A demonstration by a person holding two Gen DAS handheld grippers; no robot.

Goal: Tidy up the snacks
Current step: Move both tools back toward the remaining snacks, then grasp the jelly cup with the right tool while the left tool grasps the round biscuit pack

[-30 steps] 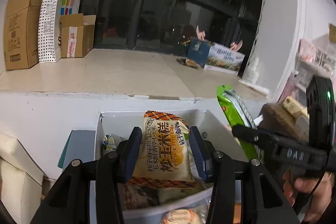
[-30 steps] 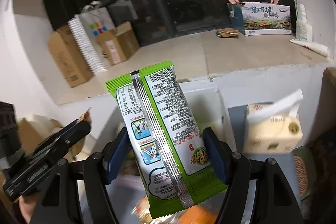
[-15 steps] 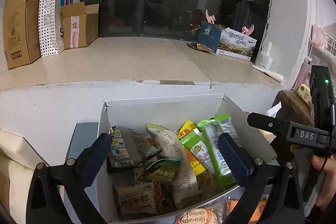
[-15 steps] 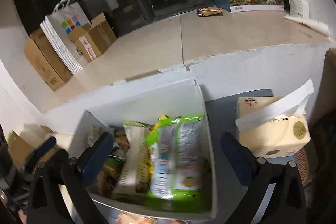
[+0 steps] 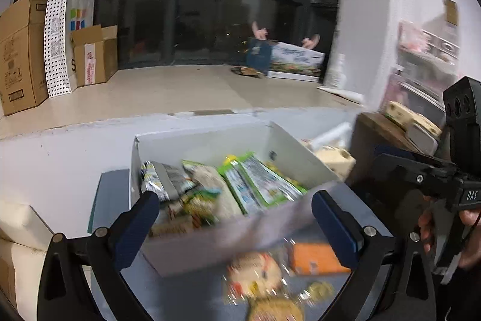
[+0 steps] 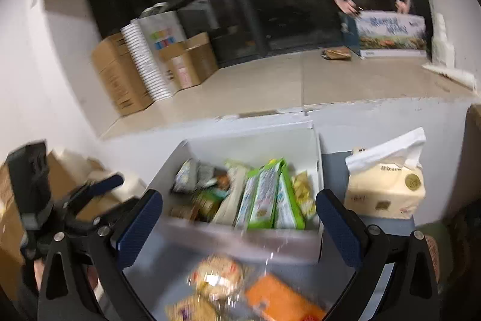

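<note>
Grippers are both spread wide and empty now: left gripper (image 5: 233, 218) released its cake pack, right gripper (image 6: 239, 220) its green packet (image 6: 264, 194), now lying inside white box (image 5: 303, 158), near its right wall.

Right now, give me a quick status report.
Left gripper open, empty. Right gripper open, empty. White cardboard snack box holds green packets. Orange packet loose in front.
</note>
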